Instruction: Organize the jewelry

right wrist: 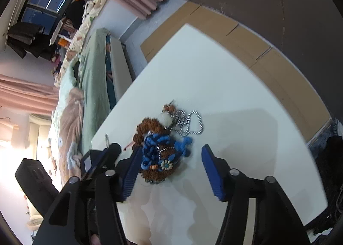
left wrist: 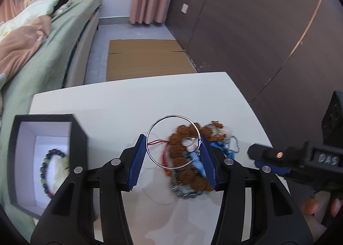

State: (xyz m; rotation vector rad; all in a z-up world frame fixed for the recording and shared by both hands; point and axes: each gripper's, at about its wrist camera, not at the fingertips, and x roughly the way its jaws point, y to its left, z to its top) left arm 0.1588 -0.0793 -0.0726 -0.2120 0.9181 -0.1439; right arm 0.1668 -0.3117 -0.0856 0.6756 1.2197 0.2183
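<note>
My left gripper [left wrist: 173, 137] is shut on a thin silver bangle [left wrist: 174, 115], its blue pads pressing the hoop from both sides just above the white table [left wrist: 128, 103]. Under the hoop lies a tangled jewelry pile [left wrist: 186, 172] of brown beads, blue beads and a silver ball chain. A black box [left wrist: 79, 129] with a white inside stands at the left and holds a dark beaded bracelet [left wrist: 46, 159]. My right gripper [right wrist: 172, 148] stands open over the same jewelry pile [right wrist: 158, 137]; its left pad is next to the blue beads and its right pad is well apart from them.
The table [right wrist: 235, 95] ends close to the pile on the bed side. A bed with green covers [left wrist: 53, 52] runs along the left. Flat cardboard [left wrist: 145, 58] lies on the floor beyond the table. A dark panelled wall [left wrist: 257, 30] stands at the right.
</note>
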